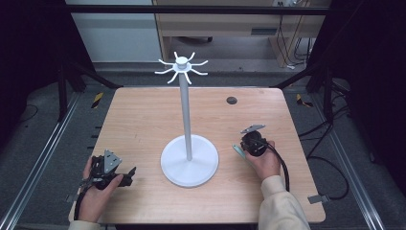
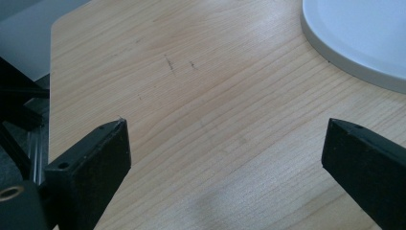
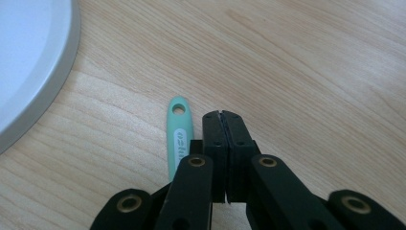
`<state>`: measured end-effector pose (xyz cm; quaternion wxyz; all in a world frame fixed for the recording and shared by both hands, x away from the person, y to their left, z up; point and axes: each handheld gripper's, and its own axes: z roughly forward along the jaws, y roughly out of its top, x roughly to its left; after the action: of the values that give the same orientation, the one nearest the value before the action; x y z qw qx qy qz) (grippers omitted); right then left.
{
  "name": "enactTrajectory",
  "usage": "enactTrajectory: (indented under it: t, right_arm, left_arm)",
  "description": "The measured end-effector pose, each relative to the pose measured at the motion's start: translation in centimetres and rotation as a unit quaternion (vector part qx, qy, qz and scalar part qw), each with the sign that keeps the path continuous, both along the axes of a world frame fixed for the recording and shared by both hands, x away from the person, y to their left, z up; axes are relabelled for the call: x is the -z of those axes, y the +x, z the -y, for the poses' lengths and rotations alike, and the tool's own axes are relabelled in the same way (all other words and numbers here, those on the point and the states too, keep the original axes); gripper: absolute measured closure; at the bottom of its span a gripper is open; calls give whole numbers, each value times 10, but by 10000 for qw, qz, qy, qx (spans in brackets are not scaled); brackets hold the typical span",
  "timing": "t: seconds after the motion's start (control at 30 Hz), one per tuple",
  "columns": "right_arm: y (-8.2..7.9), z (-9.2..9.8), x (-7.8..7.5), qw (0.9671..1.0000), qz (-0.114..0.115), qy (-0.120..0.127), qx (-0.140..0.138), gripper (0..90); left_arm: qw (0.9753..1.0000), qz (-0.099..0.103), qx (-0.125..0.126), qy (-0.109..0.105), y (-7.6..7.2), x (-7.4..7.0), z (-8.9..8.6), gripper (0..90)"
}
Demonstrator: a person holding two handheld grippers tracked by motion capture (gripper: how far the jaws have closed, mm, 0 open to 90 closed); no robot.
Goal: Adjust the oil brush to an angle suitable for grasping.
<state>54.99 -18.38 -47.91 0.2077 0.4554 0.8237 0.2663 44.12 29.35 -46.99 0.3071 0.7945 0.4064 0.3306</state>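
Clearly my right claw (image 3: 223, 115) is clenched on nothing, just beside the thin mint-green plastic handle (image 3: 178, 136) flat on the wooden tabletop (image 1: 143, 120); light, stiff, I would pinch its sides; left claw (image 2: 225, 143) released

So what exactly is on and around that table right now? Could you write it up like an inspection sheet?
Surface: wooden table, light grain, a small dark round spot near the far edge.
Job's things: white stand with a round base, tall pole and hooks at the top, mid-table; mint green handle with a hole at its end, lying flat beside the right gripper.
Clutter: nothing seen.
Grippers: left gripper jaws wide apart over bare wood; right gripper jaws pressed together, nothing between them, the handle just alongside.
Cables: black cable trailing from the right gripper over the person's sleeve.
Surroundings: dark metal frame, grey floor, wooden furniture beyond with loose wires.
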Motion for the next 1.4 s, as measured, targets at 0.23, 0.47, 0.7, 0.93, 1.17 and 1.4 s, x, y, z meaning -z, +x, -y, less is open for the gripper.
enactTrajectory:
  t: [0.23, 0.47, 0.7, 0.93, 1.17, 1.4]
  right_arm:
    - [2, -1, 3, 10000, -71, 43, -37, 900]
    - [1, -4, 4, 9996, -216, 117, -152, 900]
    - [-1, -5, 4, 9988, -267, 182, -366, 900]
    - [-11, -12, 3, 9953, -474, 342, -772, 900]
    - [-16, -11, 3, 9940, -482, 436, -880, 900]
    - [-28, -8, -11, 9946, -294, 341, -931, 900]
  left_arm:
    - [10000, -10, 2, -11, 0, 0, 0, 24]
    - [10000, -18, 8, 2, 0, 1, 0, 24]
    - [10000, -35, 26, 15, 0, 1, 0, 24]
    - [10000, -36, 20, 15, 0, 1, 0, 24]
    - [10000, -43, 31, 32, 0, 1, 1, 24]
    - [10000, -27, 7, 29, 0, 1, 0, 24]
